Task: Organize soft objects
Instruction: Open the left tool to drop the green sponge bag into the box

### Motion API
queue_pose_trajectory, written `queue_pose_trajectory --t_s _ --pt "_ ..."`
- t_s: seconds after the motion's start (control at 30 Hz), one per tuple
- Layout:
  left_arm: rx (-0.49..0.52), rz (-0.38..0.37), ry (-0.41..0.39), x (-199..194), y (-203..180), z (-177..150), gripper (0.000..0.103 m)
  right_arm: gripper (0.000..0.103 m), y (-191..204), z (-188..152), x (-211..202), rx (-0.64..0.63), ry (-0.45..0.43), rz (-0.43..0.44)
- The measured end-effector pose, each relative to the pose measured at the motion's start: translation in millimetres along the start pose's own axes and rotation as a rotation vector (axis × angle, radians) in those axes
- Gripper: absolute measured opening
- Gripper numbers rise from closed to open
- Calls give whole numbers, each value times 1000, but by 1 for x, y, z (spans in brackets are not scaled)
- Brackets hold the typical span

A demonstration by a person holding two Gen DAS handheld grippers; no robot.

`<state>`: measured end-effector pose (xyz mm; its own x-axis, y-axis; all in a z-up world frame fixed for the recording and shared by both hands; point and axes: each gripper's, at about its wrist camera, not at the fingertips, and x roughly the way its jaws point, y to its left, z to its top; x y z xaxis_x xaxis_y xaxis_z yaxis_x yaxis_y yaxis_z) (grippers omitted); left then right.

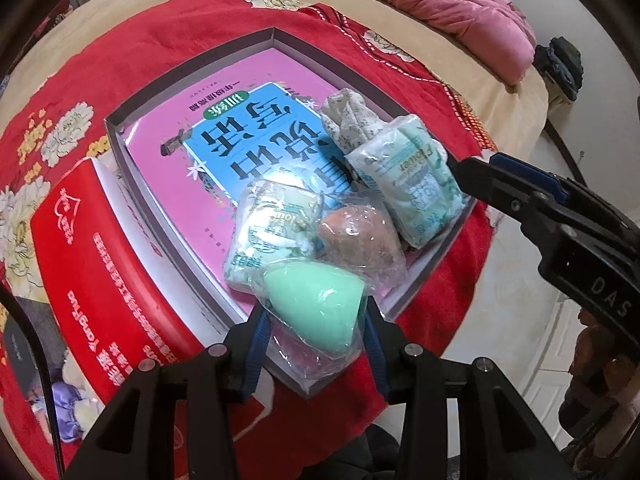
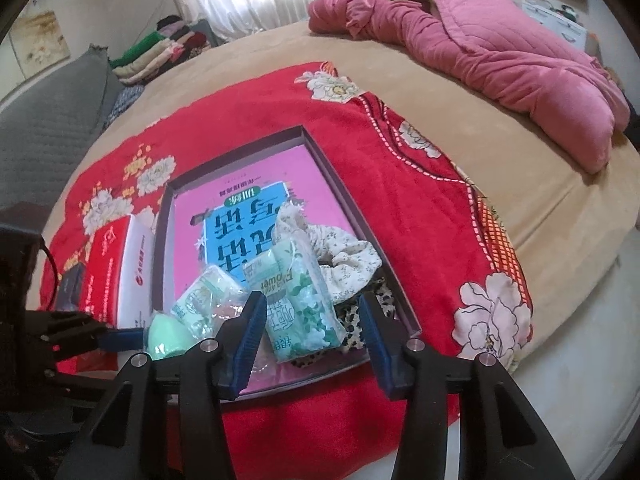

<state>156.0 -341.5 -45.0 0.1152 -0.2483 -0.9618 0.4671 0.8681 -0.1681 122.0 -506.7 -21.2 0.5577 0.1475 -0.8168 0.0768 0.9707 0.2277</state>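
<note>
A shallow open box with a pink and blue book inside lies on a red flowered cloth. In its near end lie two green tissue packs, a floral scrunchie, a brown sponge in clear wrap and a mint green sponge in clear wrap. My left gripper has its jaws around the green sponge, touching its wrap. My right gripper is open, its jaws either side of a tissue pack. A leopard-print item lies under that pack.
A red and white box lid lies left of the box. The cloth covers a tan bed with a pink quilt at the back. Folded clothes are stacked at far left. The floor shows at right.
</note>
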Motion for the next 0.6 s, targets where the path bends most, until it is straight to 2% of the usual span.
queue_pose_trajectory --t_s 0.2,0.27,0.4,0.6 --pt "4 -7 4 -2 -3 -2 45 51 2 1 -6 -1 -8 -5" --pt "6 -10 5 -2 -4 -3 47 51 1 0 -8 2 -12 -2" --pt "21 -8 -2 -4 -7 -4 58 52 1 1 -13 9 -17 2" --pt "23 -8 -9 -7 -8 -5 59 54 1 2 -20 19 -33 1"
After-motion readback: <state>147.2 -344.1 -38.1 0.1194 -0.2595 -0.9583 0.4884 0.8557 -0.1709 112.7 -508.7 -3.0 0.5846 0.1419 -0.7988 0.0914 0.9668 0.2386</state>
